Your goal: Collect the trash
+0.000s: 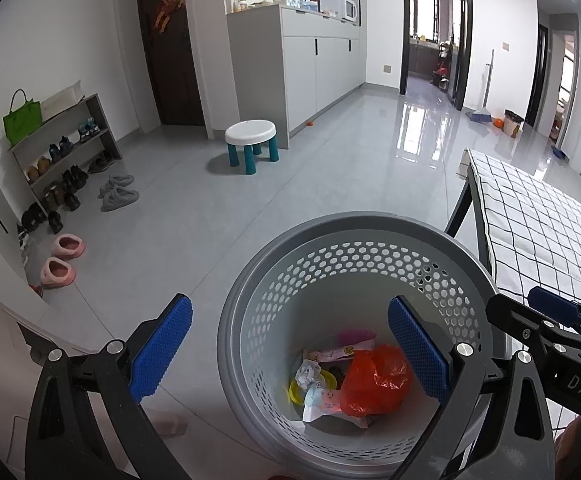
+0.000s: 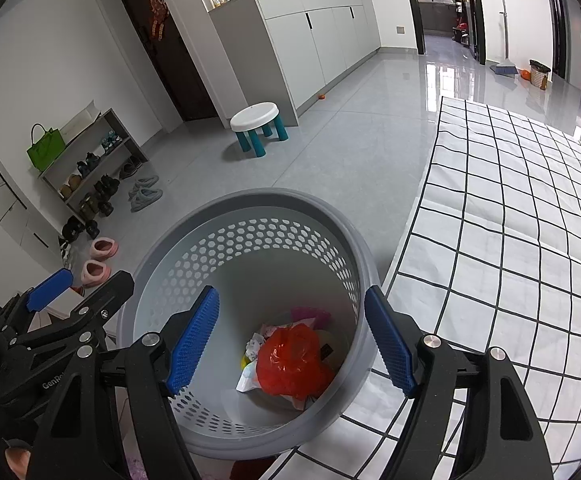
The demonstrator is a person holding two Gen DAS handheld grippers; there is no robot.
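A grey perforated basket [image 1: 354,220] [image 2: 250,198] stands beside the checked-cloth table [image 2: 510,240]. It holds a crumpled red plastic bag [image 1: 374,380] [image 2: 290,360], a white paper ball [image 1: 307,372], a pink wrapper [image 1: 354,338] and other wrappers. My left gripper [image 1: 290,320] hovers open over the basket's left rim with nothing between its blue pads. My right gripper [image 2: 292,312] is open and empty too, above the basket's mouth. Each wrist view shows one blue finger of the other gripper [image 1: 554,310] [image 2: 48,284] at its side.
A white stool with teal legs [image 1: 251,136] stands on the grey tiled floor. A shoe rack [image 1: 70,148] with a green bag, grey slippers [image 1: 118,192] and pink slippers [image 1: 62,260] line the left wall. Far back are cabinets, a broom [image 1: 480,114] and a small bin [image 1: 513,122].
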